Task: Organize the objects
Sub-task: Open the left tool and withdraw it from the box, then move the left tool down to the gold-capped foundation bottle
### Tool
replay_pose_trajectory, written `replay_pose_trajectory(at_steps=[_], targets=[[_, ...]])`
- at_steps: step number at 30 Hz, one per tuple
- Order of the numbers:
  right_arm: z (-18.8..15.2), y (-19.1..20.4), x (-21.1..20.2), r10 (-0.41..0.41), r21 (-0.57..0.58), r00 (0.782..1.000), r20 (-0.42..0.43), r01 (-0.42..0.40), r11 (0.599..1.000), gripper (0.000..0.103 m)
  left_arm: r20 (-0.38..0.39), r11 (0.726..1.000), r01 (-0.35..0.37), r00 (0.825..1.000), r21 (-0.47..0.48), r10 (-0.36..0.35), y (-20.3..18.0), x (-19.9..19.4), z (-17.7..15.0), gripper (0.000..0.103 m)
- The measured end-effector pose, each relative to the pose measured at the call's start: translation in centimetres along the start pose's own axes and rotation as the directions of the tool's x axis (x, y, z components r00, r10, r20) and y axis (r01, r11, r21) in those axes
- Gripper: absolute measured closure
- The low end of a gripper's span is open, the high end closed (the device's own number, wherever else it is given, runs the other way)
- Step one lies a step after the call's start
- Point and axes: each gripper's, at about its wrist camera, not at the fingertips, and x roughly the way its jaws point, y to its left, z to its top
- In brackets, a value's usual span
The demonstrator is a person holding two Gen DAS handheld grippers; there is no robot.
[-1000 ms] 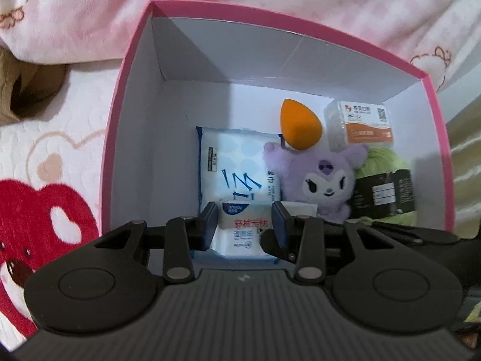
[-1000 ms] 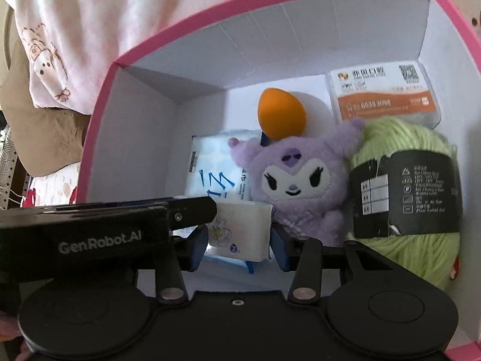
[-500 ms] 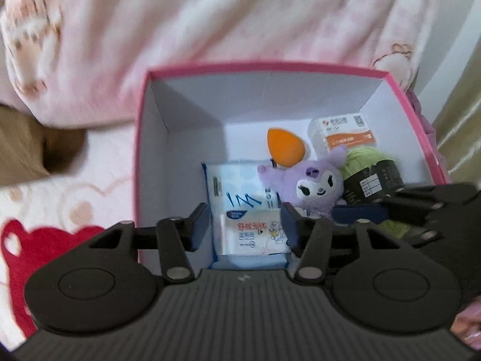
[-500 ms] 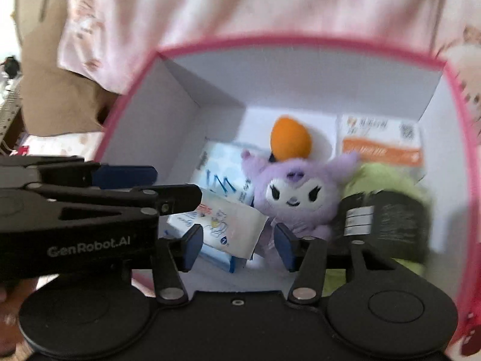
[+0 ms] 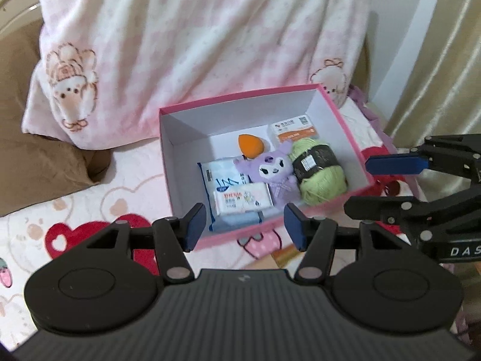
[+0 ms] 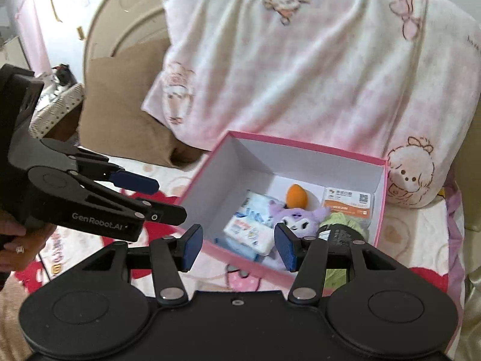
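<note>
Left wrist view: tissue pack (image 5: 241, 201) lies boxed, seemingly beyond open left gripper (image 5: 245, 225)

Free floor in the pink box's (image 5: 345, 126) left half; plush (image 5: 270, 168), yarn (image 5: 321, 174) and packets crowding the right.

One pink box (image 5: 345, 126), open. Inside it, six items: two tissue packs, a small one (image 5: 242, 200) lying on a bigger one (image 5: 221, 174); one purple plush toy (image 5: 275, 170); one orange makeup sponge (image 5: 249, 145); one green yarn ball (image 5: 320, 170); one white-and-orange carton (image 5: 293, 129). Two grippers: left (image 5: 245, 225), right (image 6: 237, 246). One pink patterned pillow (image 6: 300, 69), one brown cushion (image 6: 120, 114).
</note>
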Motion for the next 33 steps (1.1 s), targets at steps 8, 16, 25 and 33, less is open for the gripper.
replay_pose_trajectory(at_steps=[8,16,25,33], targets=[[-3.4,3.5,-2.0,0.106,-0.100,0.994,0.040,-0.102,0.990,0.045,0.024,0.997,0.078,0.997,-0.010,-0.078,-0.3,-3.0,-3.9,0.045],[-7.9,5.5,1.4,0.089,-0.170,0.996,-0.029,-0.093,0.981,0.045,0.016,0.991,0.131,0.991,-0.024,-0.130,-0.1,1.1,-8.2,0.046],[-12.2,5.1,6.5,0.054,-0.153,0.990,-0.129,-0.074,0.985,0.045,0.061,0.975,0.219,0.974,-0.028,-0.217,0.5,6.9,-11.4,0.049],[-14.8,4.3,10.5,0.025,-0.096,0.986,-0.162,-0.041,0.995,0.045,0.061,0.975,0.219,0.974,-0.045,-0.216,2.3,11.8,-13.6,0.051]])
